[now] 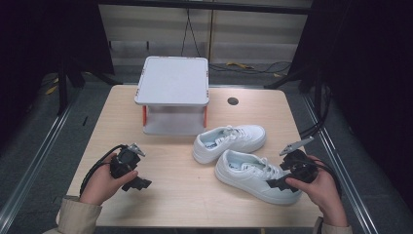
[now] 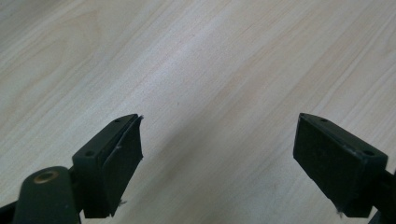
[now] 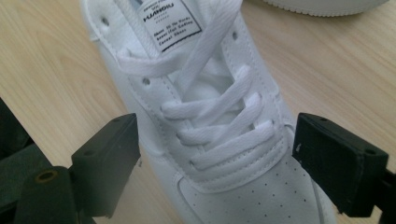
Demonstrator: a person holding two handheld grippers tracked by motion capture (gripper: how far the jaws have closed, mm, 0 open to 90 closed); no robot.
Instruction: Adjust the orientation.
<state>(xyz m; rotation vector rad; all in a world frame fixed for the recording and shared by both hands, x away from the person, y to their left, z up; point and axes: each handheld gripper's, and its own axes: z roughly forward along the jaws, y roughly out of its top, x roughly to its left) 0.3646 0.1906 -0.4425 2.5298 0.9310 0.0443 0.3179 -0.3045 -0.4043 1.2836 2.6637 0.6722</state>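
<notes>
The right claw (image 1: pixel 281 184), spread wide and gripping nothing, hovers over the near white shoe's (image 3: pixel 219 140) toe at four o'clock on the desk (image 1: pixel 185 190), while the left claw (image 1: pixel 138 184), likewise spread, hangs at eight o'clock.

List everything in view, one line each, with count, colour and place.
sneakers: two, white, laced, right half of the table, side by side; the nearer one sits under the right gripper.
shelf stand: one, white with orange posts, far middle of the table.
table: one, light wood.
left gripper: black, open, over bare wood at near left.
right gripper: black, open, at the nearer sneaker's toe end.
hands: two, beige sleeves.
</notes>
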